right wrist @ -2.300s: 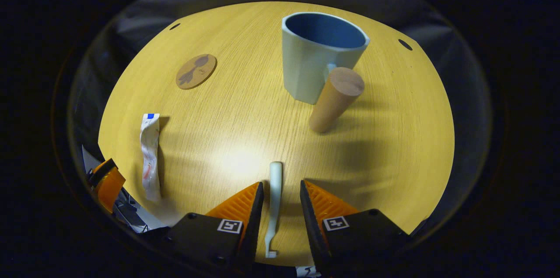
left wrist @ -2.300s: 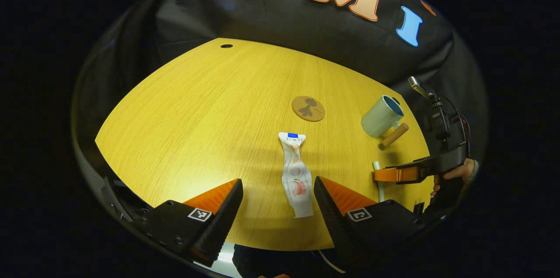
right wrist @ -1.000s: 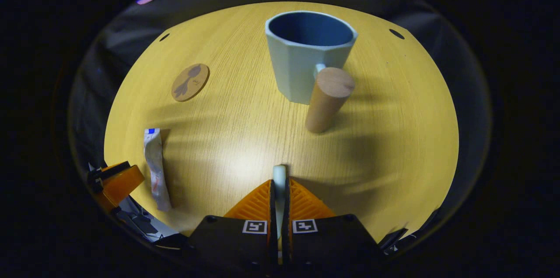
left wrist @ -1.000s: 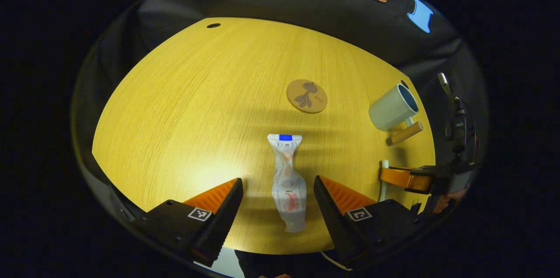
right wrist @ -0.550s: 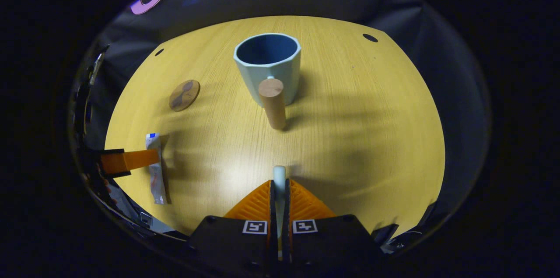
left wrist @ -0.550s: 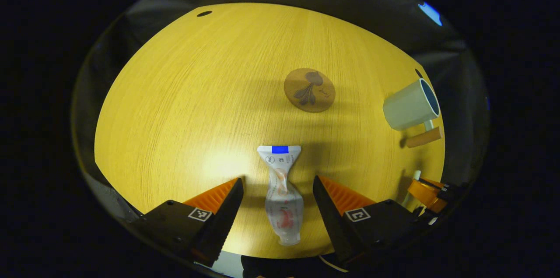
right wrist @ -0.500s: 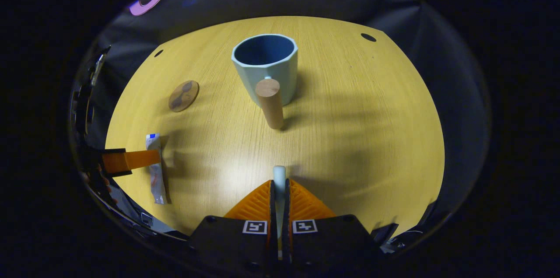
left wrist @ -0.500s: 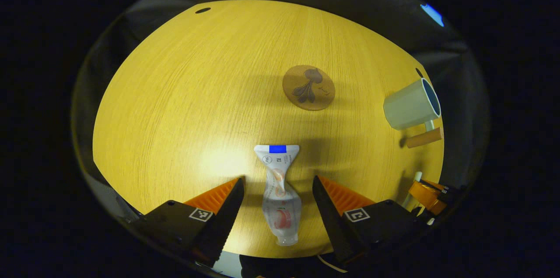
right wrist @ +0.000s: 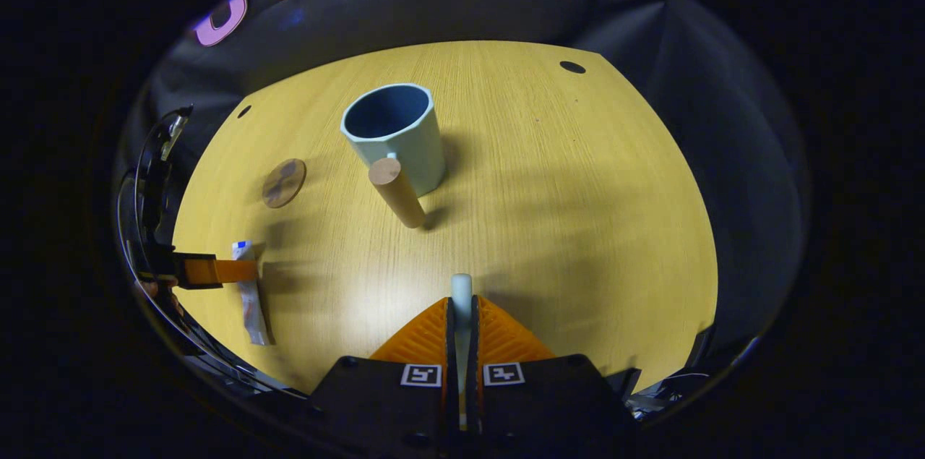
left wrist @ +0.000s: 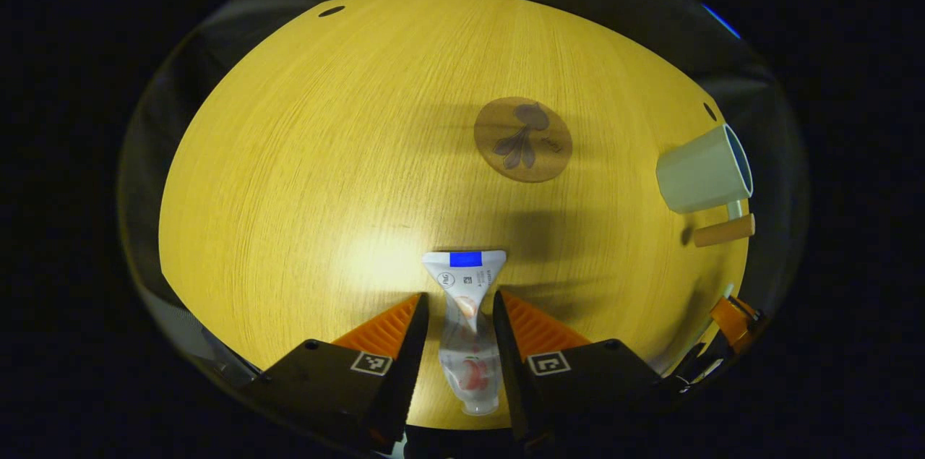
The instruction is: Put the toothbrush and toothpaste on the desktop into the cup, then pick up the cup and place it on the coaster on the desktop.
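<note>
The white toothpaste tube (left wrist: 466,343) lies flat on the wooden desk (left wrist: 303,155), its blue-marked end pointing away. My left gripper (left wrist: 459,296) straddles it, open, with the fingers drawn in close to its sides and a sliver of gap on the left. In the right gripper view this tube (right wrist: 249,300) lies at the far left beside the left gripper (right wrist: 217,271). My right gripper (right wrist: 461,303) is shut on the white toothbrush (right wrist: 460,285), whose end sticks out past the fingertips. The pale blue cup (right wrist: 396,137) stands upright ahead, its wooden handle (right wrist: 396,191) facing me. The round coaster (left wrist: 523,139) lies beyond the tube.
In the left gripper view the cup (left wrist: 701,170) stands at the right edge of the desk, with the right gripper's orange finger (left wrist: 733,318) below it. Small round holes (right wrist: 572,67) mark the desk's far corners. The booth's black cloth surrounds the desk.
My left fingers have drawn in from wide open to close around the tube. The right gripper, shut on the toothbrush since a second ago, has pulled back and up from the cup.
</note>
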`<state>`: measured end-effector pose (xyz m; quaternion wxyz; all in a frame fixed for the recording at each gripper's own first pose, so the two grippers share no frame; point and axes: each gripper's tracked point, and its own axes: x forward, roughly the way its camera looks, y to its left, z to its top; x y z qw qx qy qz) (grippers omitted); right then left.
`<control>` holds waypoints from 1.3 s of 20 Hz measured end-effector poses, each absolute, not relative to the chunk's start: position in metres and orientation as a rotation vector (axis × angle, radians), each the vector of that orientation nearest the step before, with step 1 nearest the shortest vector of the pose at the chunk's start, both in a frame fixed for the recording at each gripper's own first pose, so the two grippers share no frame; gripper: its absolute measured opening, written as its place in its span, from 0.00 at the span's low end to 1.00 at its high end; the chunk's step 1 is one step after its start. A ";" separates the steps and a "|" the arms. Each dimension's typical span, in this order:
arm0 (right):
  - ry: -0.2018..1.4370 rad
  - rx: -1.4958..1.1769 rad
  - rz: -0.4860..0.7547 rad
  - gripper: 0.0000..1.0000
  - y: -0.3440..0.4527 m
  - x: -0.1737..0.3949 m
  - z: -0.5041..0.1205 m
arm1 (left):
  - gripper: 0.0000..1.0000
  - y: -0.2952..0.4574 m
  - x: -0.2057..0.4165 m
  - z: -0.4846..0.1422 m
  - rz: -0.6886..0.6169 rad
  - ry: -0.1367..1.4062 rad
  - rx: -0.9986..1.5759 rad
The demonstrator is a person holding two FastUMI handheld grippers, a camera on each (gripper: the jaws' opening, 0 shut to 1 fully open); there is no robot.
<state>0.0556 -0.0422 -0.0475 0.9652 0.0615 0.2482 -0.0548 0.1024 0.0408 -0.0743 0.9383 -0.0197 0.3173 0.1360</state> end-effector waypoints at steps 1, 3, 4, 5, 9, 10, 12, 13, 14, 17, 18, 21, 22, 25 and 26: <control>0.499 0.132 -0.114 0.07 -0.045 0.056 -0.046 | 0.49 0.040 0.104 -0.074 0.281 0.647 -0.039; 0.484 0.146 -0.127 0.07 -0.051 0.058 -0.043 | 0.41 0.031 0.108 -0.077 0.281 0.659 -0.038; 0.472 0.150 -0.134 0.07 -0.054 0.060 -0.040 | 0.27 0.031 0.108 -0.075 0.285 0.662 -0.034; 0.461 0.154 -0.143 0.07 -0.058 0.060 -0.037 | 0.24 0.035 0.106 -0.077 0.284 0.662 -0.032; 0.407 0.182 -0.173 0.07 -0.075 0.063 -0.022 | 0.13 0.035 0.109 -0.075 0.259 0.621 -0.046; 0.392 0.186 -0.178 0.07 -0.079 0.063 -0.019 | 0.11 0.035 0.109 -0.072 0.253 0.602 -0.055; 0.355 0.187 -0.180 0.07 -0.084 0.065 -0.008 | 0.07 0.033 0.108 -0.072 0.228 0.574 -0.077; 0.333 0.188 -0.173 0.07 -0.086 0.065 0.000 | 0.06 0.032 0.109 -0.068 0.212 0.552 -0.088; 0.304 0.189 -0.163 0.07 -0.086 0.067 0.008 | 0.06 0.031 0.110 -0.062 0.196 0.510 -0.098; 0.207 0.176 -0.155 0.07 -0.092 0.068 0.038 | 0.06 0.026 0.107 -0.038 0.131 0.375 -0.107; 0.178 0.166 -0.152 0.06 -0.092 0.068 0.047 | 0.06 0.023 0.103 -0.027 0.115 0.336 -0.097; 0.098 0.154 -0.119 0.07 -0.089 0.070 0.076 | 0.06 0.021 0.088 0.000 0.090 0.235 -0.056; 0.072 0.162 -0.102 0.07 -0.087 0.071 0.086 | 0.06 0.020 0.084 0.009 0.081 0.204 -0.045; -0.016 0.210 -0.054 0.06 -0.081 0.069 0.119 | 0.04 0.011 0.071 0.042 0.048 0.108 -0.007; -0.052 0.225 -0.039 0.06 -0.080 0.069 0.132 | 0.04 0.005 0.067 0.052 0.036 0.080 0.010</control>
